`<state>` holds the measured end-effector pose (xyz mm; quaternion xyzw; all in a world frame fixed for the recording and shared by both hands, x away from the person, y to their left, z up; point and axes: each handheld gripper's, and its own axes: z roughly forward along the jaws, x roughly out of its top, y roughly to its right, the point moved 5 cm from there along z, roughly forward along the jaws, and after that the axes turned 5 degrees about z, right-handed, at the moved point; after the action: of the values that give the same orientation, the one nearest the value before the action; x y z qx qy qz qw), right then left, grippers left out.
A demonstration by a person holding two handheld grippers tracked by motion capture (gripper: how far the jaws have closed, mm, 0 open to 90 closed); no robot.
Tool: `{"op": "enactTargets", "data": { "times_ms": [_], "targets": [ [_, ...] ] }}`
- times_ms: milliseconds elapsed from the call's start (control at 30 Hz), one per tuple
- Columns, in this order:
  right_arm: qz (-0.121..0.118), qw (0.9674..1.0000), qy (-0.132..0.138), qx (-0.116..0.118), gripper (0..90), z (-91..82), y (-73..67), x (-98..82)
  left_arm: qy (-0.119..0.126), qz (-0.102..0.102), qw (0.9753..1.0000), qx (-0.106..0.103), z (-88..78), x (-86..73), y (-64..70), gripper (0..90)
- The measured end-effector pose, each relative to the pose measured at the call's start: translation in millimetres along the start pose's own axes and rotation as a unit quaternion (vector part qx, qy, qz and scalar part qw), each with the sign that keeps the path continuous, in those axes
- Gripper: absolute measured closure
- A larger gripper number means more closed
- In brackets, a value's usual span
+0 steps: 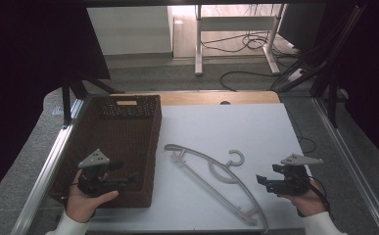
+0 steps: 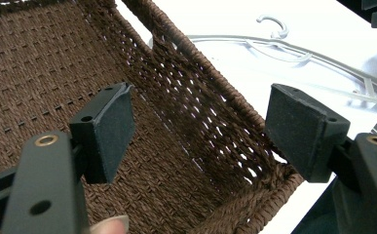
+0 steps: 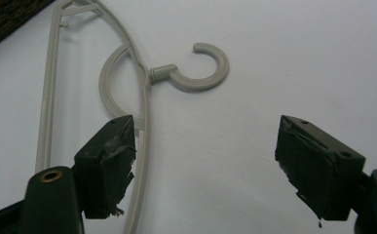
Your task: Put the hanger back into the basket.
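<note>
**A pale hanger on the desk, and two empty grippers**

The hanger (image 1: 211, 176) is thin, pale grey plastic. It lies flat on the white desk (image 1: 236, 132), between your two hands. It has a curved top bar, a straight bottom bar and a round hook (image 3: 203, 68). The hook points away from you. One end sits just beside the brown woven basket (image 1: 113, 147), but you cannot tell if they touch. The other end runs toward the near edge of the desk, and its tip is cut off at the bottom of the high view.

Your left hand-held gripper (image 2: 196, 131) is wide open and holds nothing. It hangs over the near part of the basket. One black pad (image 2: 113, 126) is above the basket floor, and the other is above the basket's side wall. A fingertip (image 2: 110, 225) peeks in at the bottom.

Your right hand-held gripper (image 3: 205, 165) is wide open too, and it holds nothing. It sits low over the desk, to the right of the hanger. One torn black pad (image 3: 109, 161) covers part of the hanger's top bar, so you cannot tell if it touches.

The far end of the basket is dark in the high view, and a small pale label (image 1: 127, 103) there is too tiny to read.
</note>
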<state>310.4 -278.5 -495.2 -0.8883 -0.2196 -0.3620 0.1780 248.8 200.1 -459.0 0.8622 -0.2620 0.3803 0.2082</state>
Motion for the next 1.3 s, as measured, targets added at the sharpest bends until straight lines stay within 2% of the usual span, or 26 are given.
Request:
{"op": "enactTargets", "data": {
  "times_ms": [567, 833, 967, 1133, 1300],
  "targets": [
    [0.023, 0.9996, -0.009, 0.013, 33.0, -1.5, 5.4, 3.6, 0.005, 0.003, 1.0000, 0.002, -3.8, 1.1, 2.5, 26.0],
    [0.032, 0.9992, -0.019, 0.015, 33.9, 2.8, 6.0, 7.0, 0.009, 0.002, 0.9999, 0.006, -5.1, 1.1, 3.5, 26.4],
    [0.032, 0.9985, -0.038, 0.025, 36.6, 7.4, 4.7, 9.9, 0.006, 0.001, 1.0000, 0.008, -6.3, -0.4, 2.4, 26.3],
    [0.021, 0.9975, -0.057, 0.036, 39.9, 15.2, -2.0, 16.2, 0.006, -0.001, 0.9999, 0.014, -7.4, -1.1, 1.3, 26.4],
    [0.007, 0.9964, -0.079, 0.031, 41.9, 27.7, -13.4, 28.1, 0.005, 0.001, 0.9999, 0.014, -8.0, -1.1, 2.2, 26.4]
  ]
}}
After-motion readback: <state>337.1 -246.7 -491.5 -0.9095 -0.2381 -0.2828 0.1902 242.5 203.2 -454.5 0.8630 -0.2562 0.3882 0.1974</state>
